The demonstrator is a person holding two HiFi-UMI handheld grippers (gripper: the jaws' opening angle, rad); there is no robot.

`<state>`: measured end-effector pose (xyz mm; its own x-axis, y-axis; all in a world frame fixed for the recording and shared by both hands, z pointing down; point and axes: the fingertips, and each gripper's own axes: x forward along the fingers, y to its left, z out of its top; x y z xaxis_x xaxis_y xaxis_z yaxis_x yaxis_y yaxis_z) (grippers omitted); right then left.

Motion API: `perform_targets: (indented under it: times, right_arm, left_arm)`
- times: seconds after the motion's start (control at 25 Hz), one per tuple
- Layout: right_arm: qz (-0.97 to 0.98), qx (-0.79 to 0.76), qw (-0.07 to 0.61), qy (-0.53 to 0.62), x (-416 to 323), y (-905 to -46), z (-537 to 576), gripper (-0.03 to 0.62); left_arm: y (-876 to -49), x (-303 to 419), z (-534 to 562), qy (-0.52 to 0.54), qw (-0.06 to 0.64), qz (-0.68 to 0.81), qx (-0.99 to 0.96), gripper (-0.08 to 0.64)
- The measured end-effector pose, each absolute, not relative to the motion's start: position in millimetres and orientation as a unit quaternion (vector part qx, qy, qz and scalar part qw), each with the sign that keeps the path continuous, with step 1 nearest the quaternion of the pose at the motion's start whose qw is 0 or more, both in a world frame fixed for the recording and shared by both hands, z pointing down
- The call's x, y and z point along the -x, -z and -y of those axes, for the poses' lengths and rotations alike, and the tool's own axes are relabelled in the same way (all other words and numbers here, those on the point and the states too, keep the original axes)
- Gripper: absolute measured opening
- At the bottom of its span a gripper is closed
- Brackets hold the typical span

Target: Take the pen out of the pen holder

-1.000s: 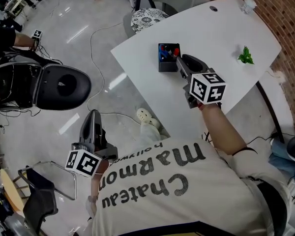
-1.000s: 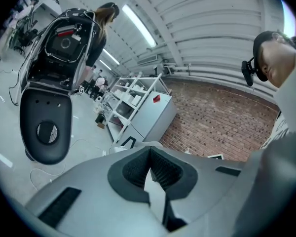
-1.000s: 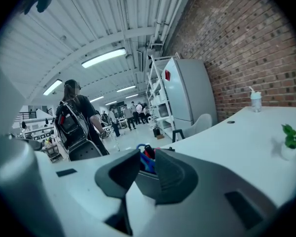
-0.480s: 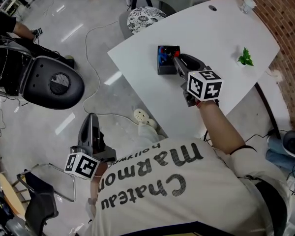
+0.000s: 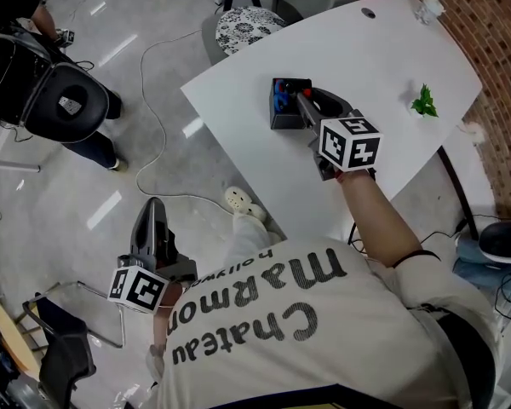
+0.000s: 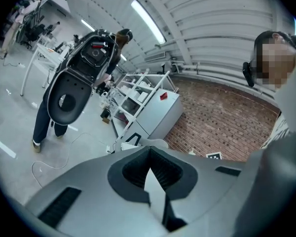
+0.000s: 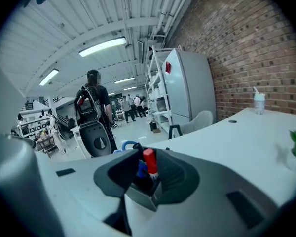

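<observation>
Pen (image 7: 149, 161) with a red cap stands upright in the gap of the right claw (image 7: 147, 179), whose two jaws are spreading apart at this moment. The pads sit either side of the cap without pressing on it, so nothing is gripped yet. That wide spread looks meant to let the jaws slip round the cap without knocking it.

Just beside the cap, in the same gap, is a blue pen (image 7: 140, 169), which may be why the claw lines up so squarely on the red one. Both sit in the black pen holder (image 5: 286, 113), right at the claw's tips. The claw comes at it slanting downward from the person's side, probably so the pen can be drawn up and back. The holder stands near the edge of the white table (image 5: 383, 58), within easy reach.

Well off to the claw's right, a small green plant (image 5: 423, 100) sits clear of the work. The left claw (image 6: 150, 174) hangs low beside the person, far from the table, its tips closed together on nothing. It seems parked, since one claw is enough here.
</observation>
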<state>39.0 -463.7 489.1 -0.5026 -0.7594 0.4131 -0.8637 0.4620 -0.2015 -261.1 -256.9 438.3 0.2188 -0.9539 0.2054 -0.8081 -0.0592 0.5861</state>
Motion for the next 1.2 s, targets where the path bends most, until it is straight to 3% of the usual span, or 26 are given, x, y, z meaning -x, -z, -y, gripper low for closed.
perform_targets:
  times: [1.2]
  right_arm:
    - [0.858,-0.464,0.108,-0.191,-45,-468,455,0.089]
  left_arm:
    - [-414,229,256,0.152,0.298,0.599,-0.727,0.002]
